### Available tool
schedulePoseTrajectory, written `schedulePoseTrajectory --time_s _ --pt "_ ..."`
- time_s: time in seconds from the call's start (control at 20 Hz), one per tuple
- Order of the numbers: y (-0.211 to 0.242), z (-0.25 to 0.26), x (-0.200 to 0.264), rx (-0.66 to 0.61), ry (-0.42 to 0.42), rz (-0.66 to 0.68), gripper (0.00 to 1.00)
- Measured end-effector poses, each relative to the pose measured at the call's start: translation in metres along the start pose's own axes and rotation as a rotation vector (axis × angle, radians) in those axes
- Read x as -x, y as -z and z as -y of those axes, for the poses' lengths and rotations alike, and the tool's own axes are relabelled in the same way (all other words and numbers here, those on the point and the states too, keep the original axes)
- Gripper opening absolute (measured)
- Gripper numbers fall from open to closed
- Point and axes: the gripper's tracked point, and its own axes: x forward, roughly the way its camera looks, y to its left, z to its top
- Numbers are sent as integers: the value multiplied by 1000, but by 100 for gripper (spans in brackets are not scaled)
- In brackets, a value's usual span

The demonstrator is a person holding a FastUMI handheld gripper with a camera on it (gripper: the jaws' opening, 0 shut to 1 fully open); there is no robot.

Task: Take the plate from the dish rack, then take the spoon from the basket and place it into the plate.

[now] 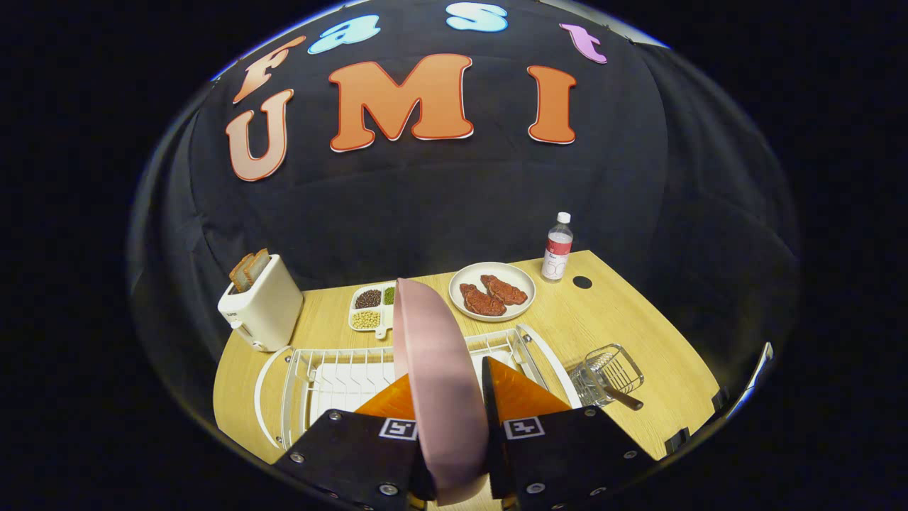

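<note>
The gripper (447, 411) is grasping the pink plate (433, 369) edge-on above the dish rack (333, 376); the table's bare wood (603, 319) lies toward two o'clock.

- Setting: staged kitchen mock-up inside a booth with a black cloth wall (454, 199).
- Evidence: wooden surface (624, 319) carrying toaster (262, 309), dish rack (333, 376), utensil basket (610, 372), plated meat (493, 292), water bottle (558, 248).

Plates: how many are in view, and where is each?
2. A pink plate is held on edge between the gripper fingers above the dish rack; a white plate holding meat sits beyond.
</note>
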Motion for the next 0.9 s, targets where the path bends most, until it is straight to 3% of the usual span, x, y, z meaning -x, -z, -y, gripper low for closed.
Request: schedulePoseTrajectory --time_s 0.45,0.9 --pt "56 20 74 -111 -74 -57 28" --pt "150 32 106 -287 -153 -204 28"
